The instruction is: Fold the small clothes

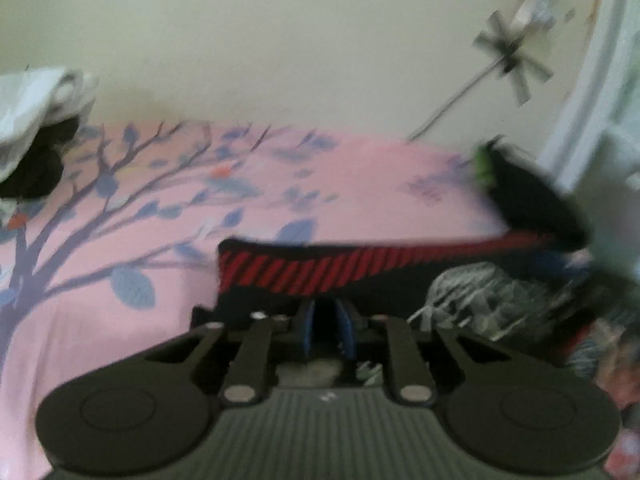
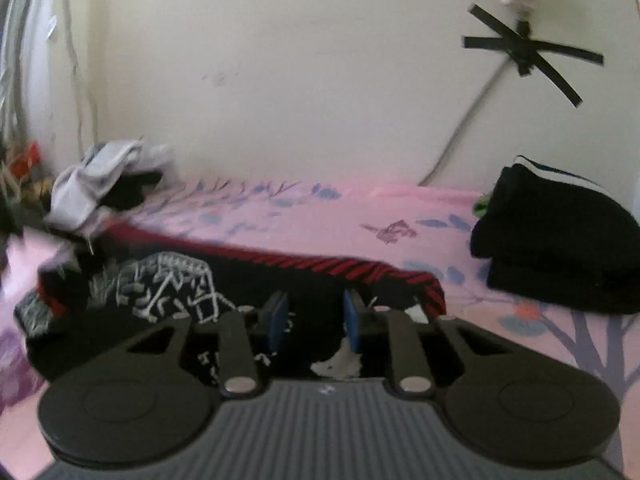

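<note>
Nearest me, my left claw [image 1: 329,330] pinched the black garment [image 2: 256,280] with its red-striped band [image 1: 300,272] on the pink bed [image 1: 380,184], my right claw [image 2: 316,322] narrowly parted over it.

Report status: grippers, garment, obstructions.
Left gripper shut on black garment with red-striped band. Right gripper jaws apart over same garment. Folded black stack and white clothes pile lie apart from it.

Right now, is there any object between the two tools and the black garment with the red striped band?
Nothing visible stands between. The left tool and the right tool are both already at the near edge of the black garment with the red striped band, which lies on the pink bedsheet with a tree print. Blur hides the exact contact.
</note>
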